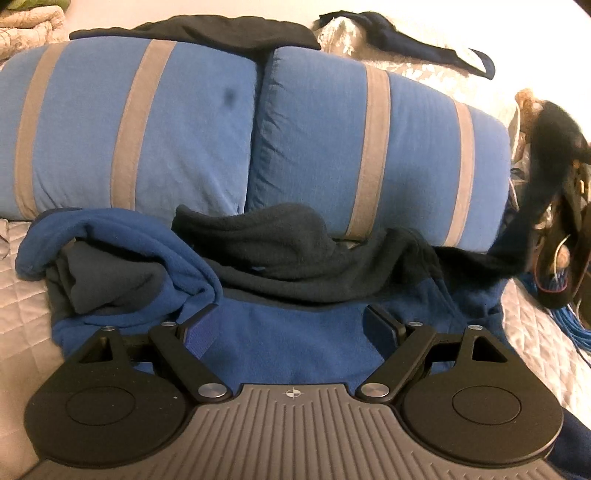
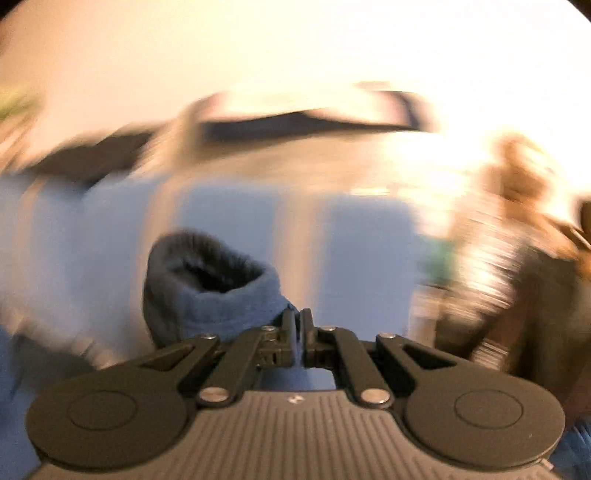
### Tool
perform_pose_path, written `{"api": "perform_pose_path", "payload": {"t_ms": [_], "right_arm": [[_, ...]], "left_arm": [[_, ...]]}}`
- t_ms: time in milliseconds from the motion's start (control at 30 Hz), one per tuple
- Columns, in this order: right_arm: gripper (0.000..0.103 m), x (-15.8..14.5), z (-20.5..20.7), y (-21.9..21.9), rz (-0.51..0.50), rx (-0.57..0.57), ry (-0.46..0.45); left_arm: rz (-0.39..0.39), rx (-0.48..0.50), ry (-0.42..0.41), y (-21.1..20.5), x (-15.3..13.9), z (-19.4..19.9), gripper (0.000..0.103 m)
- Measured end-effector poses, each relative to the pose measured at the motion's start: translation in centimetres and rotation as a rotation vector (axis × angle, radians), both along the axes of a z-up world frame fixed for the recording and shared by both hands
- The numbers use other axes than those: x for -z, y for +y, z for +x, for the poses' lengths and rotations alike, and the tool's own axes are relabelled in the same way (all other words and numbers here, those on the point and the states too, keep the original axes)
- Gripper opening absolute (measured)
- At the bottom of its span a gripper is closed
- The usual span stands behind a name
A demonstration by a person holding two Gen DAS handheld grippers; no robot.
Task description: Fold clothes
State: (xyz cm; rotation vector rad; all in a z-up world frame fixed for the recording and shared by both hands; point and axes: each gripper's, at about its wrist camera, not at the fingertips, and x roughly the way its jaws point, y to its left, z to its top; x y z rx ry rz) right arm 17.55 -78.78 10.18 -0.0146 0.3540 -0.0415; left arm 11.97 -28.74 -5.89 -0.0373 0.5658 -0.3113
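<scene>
- Right now the blue fleece garment (image 1: pixel 288 343) with its dark charcoal lining lies crumpled on the bed (image 1: pixel 22 295), just in front of two blue pillows (image 1: pixel 388 147) with grey stripes.
- Left gripper (image 1: pixel 291 325) hovers low over the fleece, its fingers (image 1: pixel 201 326) wide apart with only flat blue cloth showing between them; nothing is pinched.
- Left of that gripper, a folded-over lobe of the fleece shows its dark lining, and a charcoal band of the garment runs across in front of the pillows towards a blurred dark shape at the right edge.
- Right gripper (image 2: pixel 299 328) has its fingers (image 2: pixel 290 332) pressed together on a fold of the fleece (image 2: pixel 221 291), which bunches up to the left of them with the dark lining showing at its top.
- Behind the pillows lie a black garment (image 1: pixel 221 31) and a navy one (image 1: pixel 406 37) on pale quilted bedding.
- Everything behind the right gripper is smeared by motion blur.
</scene>
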Motion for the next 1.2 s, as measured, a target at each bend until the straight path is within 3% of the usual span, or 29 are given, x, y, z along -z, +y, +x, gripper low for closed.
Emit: {"api": "perform_pose_path", "payload": {"t_ms": [100,167,333,467,633,767,1067,1100,1200], "right_arm": [[0.001,0.6,-3.6,-9.1,0.112,0.241,-0.024],[0.001,3.1,-6.5,-14.1,0.161,0.388,0.002],[0.001,10.7,-13.1,-21.3,0.302,0.616,0.118],[0.001,13.0,-16.1,-20.7,0.32,0.598,0.133],[0.001,11.7,-17.6,-18.3,0.217,0.577,0.121],[0.001,11.8,-19.1,-17.5,0.222,0.625,0.137],[0.002,16.2,-18.9,-17.9,0.257,0.743,0.311],[0.006,16.6,-18.9,-17.9,0.264,0.741,0.33],[0.035,17.3,-19.1,-17.4,0.227,0.741,0.354]], "left_arm": [[0.004,0.006,0.0,-0.1,0.0,-0.1,0.084],[0.002,0.012,-0.002,-0.3,-0.1,-0.1,0.084],[0.007,0.02,-0.002,-0.5,-0.1,-0.1,0.084],[0.013,0.014,-0.002,-0.5,-0.1,-0.2,0.084],[0.008,0.001,0.005,-0.2,-0.1,-0.1,0.084],[0.0,0.0,0.009,-0.1,-0.2,-0.1,0.084],[-0.007,0.003,0.023,0.2,-0.2,0.1,0.084],[-0.009,0.002,0.026,0.2,-0.2,0.1,0.084],[-0.019,0.002,0.036,0.3,-0.2,0.2,0.084]]}}
